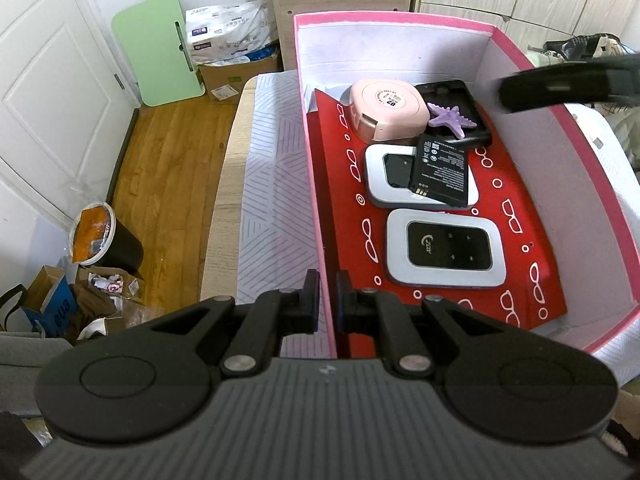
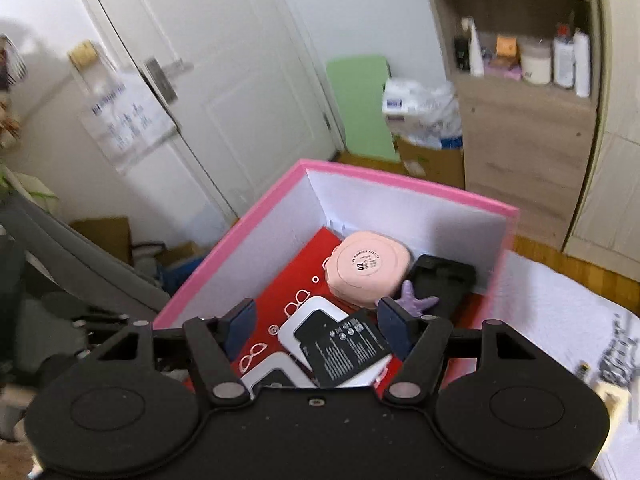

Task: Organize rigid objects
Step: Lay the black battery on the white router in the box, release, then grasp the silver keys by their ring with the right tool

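Note:
A pink box (image 1: 316, 200) (image 2: 224, 252) with a red patterned floor holds a pink round case (image 1: 386, 110) (image 2: 370, 274), a purple starfish (image 1: 452, 120) (image 2: 416, 302), a black phone case (image 1: 460, 96) (image 2: 444, 280), a black battery (image 1: 442, 170) (image 2: 346, 350) lying on a white pocket router (image 1: 378, 176) (image 2: 312, 316), and a second white router (image 1: 446, 248). My left gripper (image 1: 328, 300) is shut on the box's left wall near its front corner. My right gripper (image 2: 316, 316) is open and empty above the box, over the battery; it shows blurred at the left wrist view's right edge (image 1: 560, 88).
The box stands on a white patterned cloth (image 1: 268, 184) over a wooden table. A green board (image 1: 160, 50), cartons, a black bin (image 1: 108, 240) and bags are on the wood floor to the left. A shelf unit (image 2: 520, 80) stands behind.

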The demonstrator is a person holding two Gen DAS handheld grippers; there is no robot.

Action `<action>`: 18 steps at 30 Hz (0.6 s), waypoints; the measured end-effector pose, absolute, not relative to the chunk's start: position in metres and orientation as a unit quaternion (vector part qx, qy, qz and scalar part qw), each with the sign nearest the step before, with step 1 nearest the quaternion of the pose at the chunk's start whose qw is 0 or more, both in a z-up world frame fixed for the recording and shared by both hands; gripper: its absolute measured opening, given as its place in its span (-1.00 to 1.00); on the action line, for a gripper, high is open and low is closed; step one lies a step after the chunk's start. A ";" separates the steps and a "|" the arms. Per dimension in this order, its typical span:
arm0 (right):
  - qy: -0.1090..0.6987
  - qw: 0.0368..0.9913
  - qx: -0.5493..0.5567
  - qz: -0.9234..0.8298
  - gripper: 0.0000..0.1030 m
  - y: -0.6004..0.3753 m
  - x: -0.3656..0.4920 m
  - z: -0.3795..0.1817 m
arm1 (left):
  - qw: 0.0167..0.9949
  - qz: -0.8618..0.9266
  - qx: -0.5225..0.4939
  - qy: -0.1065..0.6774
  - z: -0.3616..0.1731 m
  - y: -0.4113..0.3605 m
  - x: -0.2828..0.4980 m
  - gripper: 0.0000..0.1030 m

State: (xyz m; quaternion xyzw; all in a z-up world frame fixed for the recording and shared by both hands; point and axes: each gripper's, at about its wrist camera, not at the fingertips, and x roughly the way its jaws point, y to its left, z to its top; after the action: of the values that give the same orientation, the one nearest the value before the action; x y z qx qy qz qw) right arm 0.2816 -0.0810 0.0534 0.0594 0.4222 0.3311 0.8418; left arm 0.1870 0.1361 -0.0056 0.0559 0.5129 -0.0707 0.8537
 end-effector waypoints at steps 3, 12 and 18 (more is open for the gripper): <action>0.386 0.861 0.068 0.325 0.39 -0.112 0.254 0.065 | 0.853 -0.071 0.056 0.514 -0.006 0.137 0.187 -0.86; 0.343 0.881 0.081 0.314 0.39 -0.189 0.198 0.077 | 0.854 -0.059 0.060 0.513 -0.007 0.131 0.187 -0.82; 0.326 0.905 0.047 0.269 0.39 -0.213 0.166 0.038 | 0.854 -0.054 0.057 0.514 -0.006 0.131 0.187 -0.82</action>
State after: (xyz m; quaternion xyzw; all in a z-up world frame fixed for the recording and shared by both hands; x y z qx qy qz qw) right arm 0.1664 -0.2125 0.0381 0.0466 0.3264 0.2686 0.9051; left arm 0.1868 0.1313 -0.0060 0.0566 0.5142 -0.0542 0.8541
